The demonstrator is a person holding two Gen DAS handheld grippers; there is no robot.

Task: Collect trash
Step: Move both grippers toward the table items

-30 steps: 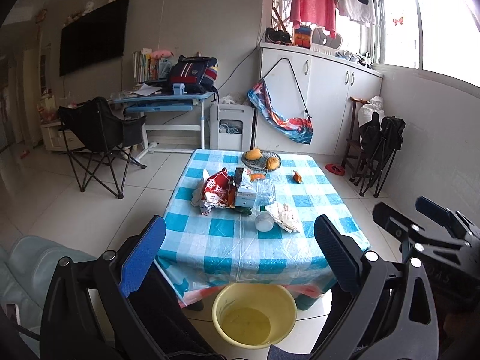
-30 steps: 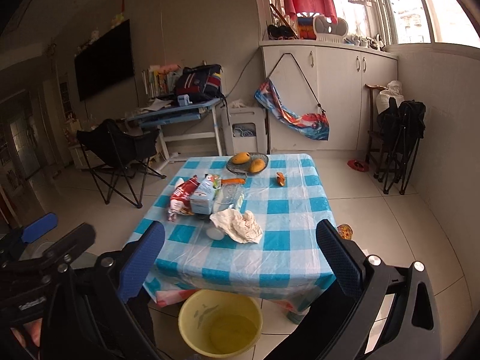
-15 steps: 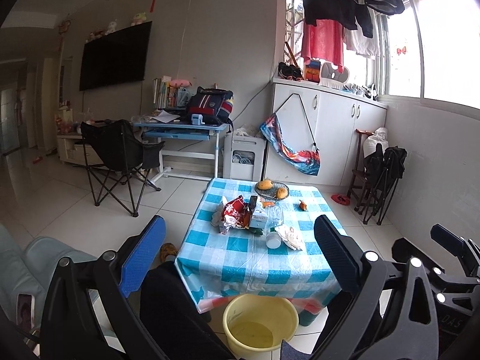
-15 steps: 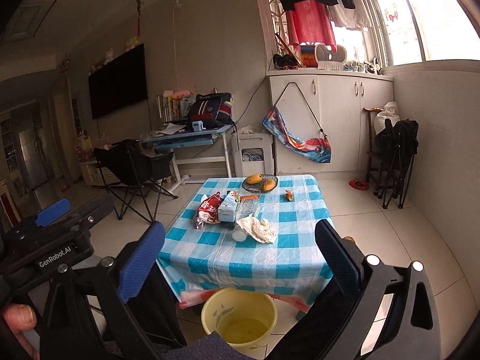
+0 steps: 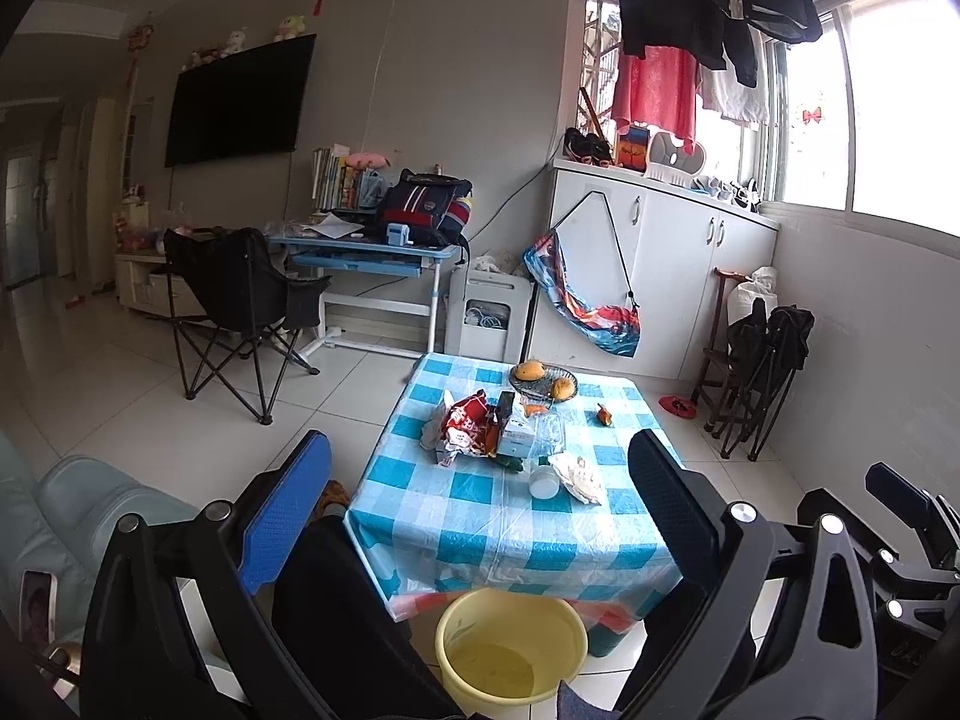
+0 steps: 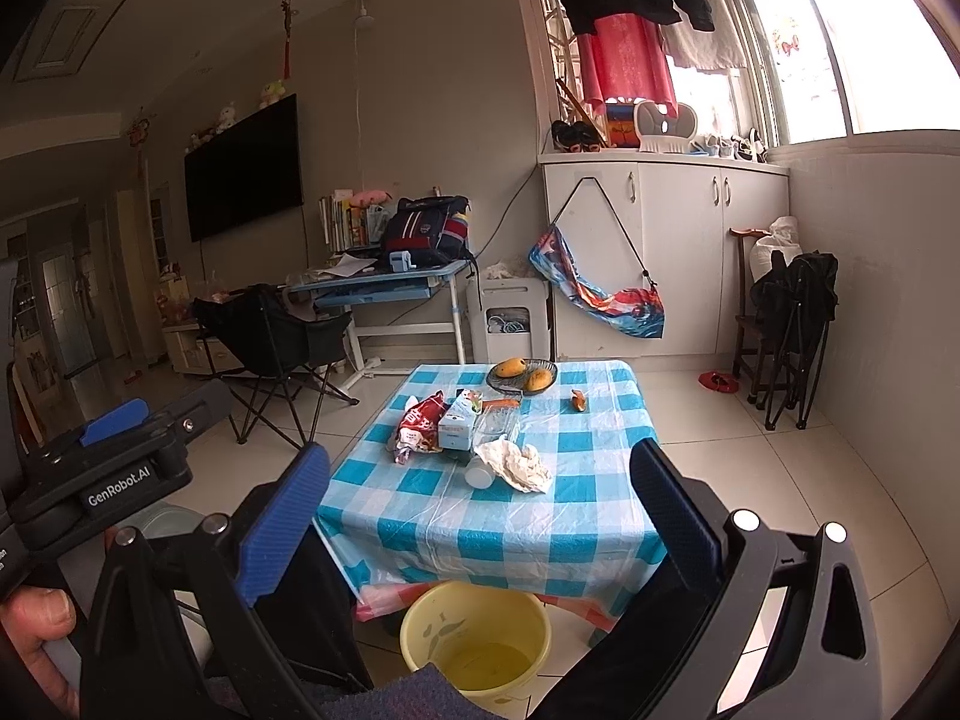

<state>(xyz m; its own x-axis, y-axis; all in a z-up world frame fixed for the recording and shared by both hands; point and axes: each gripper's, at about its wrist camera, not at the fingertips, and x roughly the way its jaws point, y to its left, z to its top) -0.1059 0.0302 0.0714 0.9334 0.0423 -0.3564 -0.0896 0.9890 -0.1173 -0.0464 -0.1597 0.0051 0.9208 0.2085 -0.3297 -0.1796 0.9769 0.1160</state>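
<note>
Trash on table (image 5: 510, 540) with blue check cloth, well apart from both grippers. Left gripper (image 5: 480, 498) held above floor level in front of table, fingers spread wide, nothing between them. Right gripper (image 6: 480, 504) likewise spread wide and empty, seen also at right edge of left view; left one seen at left edge of right view, with thumb (image 6: 42, 615) of hand on its handle.

Near middle of table: red snack bag (image 5: 465, 423), crumpled; just beside it white-blue carton (image 5: 517, 433), upright or slightly tilted, cannot tell which. Clear plastic wrapper (image 6: 498, 420) right beside carton. Nearer to front edge: white cup (image 5: 543, 483) lying on its side, touching crumpled tissue (image 6: 519, 465). Small orange-brown scrap (image 5: 603, 415) alone toward right side of cloth. At far end, dark bowl (image 6: 507, 381) with two mangoes (image 6: 508, 367).

Yellow bucket (image 5: 510, 642) on floor just before front edge of table, partly under hanging cloth, with a little yellowish liquid or stain at bottom; cannot tell which. Black folding chair (image 5: 240, 300) to left, well apart from table. Desk (image 5: 372, 252) with backpack behind chair, against wall.
</note>
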